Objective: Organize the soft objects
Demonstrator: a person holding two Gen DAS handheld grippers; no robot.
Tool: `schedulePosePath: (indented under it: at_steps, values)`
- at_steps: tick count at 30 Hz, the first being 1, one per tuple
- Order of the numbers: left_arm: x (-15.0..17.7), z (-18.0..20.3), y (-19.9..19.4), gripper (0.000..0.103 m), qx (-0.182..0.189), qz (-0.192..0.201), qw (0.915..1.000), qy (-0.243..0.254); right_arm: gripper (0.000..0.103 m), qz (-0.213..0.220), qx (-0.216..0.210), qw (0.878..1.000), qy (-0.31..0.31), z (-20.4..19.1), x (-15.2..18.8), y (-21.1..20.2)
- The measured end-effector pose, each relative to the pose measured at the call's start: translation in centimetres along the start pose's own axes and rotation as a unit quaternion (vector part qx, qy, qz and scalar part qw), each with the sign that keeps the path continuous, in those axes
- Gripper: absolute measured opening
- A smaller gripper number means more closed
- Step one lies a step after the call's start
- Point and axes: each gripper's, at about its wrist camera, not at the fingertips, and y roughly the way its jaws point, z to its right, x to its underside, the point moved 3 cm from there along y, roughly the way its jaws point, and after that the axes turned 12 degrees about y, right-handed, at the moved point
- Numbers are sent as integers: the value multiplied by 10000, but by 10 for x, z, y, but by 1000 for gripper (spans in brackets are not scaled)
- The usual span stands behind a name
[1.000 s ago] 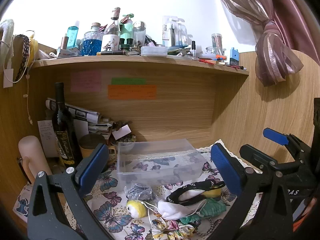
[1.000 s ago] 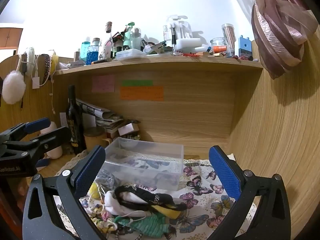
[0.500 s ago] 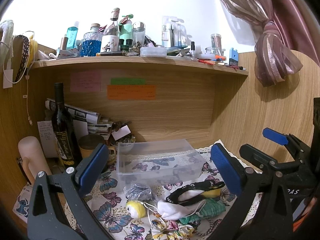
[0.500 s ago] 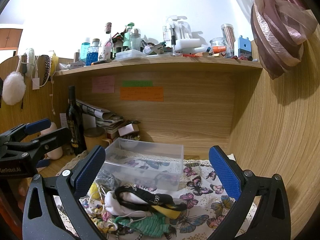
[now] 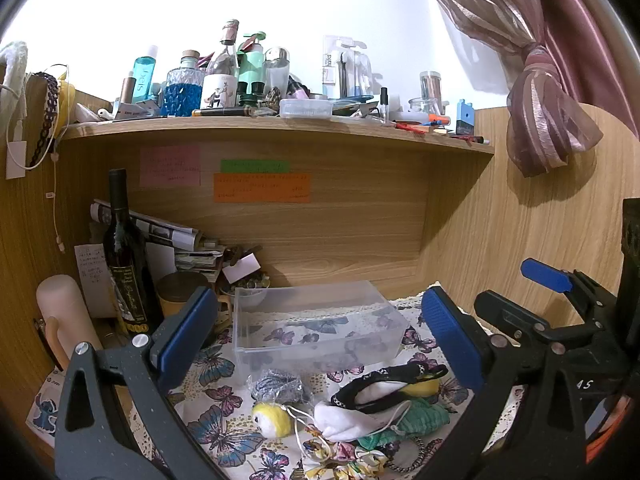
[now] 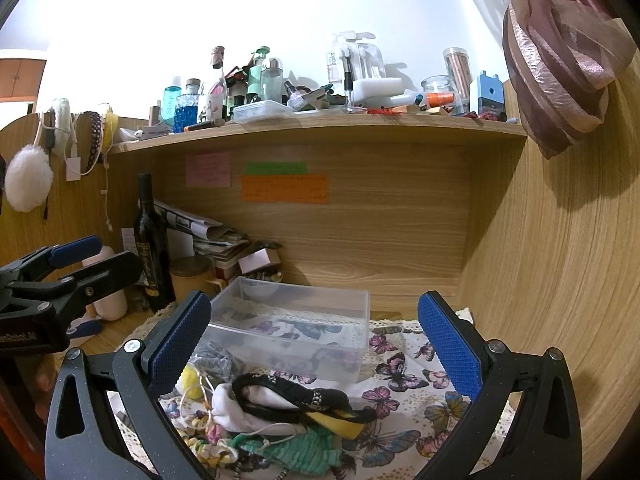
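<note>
A pile of soft things lies on a butterfly cloth: a white pouch, a black headband, a yellow fuzzy ball, a green knit piece, a grey bundle and floral scrunchies. Behind it stands an empty clear plastic box. My left gripper is open and empty, above the pile. My right gripper is open and empty, above the pile and in front of the box.
A dark wine bottle, a lidded jar, stacked papers and a pink cylinder stand at the back left. A shelf above holds several bottles. Wooden walls close the back and right. A curtain hangs at right.
</note>
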Motion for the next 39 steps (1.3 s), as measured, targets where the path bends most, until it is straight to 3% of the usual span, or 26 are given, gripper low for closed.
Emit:
schedulePosePath:
  at_steps: [29, 39]
  values:
    - [2, 2, 0, 103, -7, 9, 10000, -11, 103, -5, -65, 10000, 38, 3, -5, -5]
    - [19, -6, 19, 103, -81, -348, 9994, -48, 103, -259, -70, 9995, 135, 10, 4, 12]
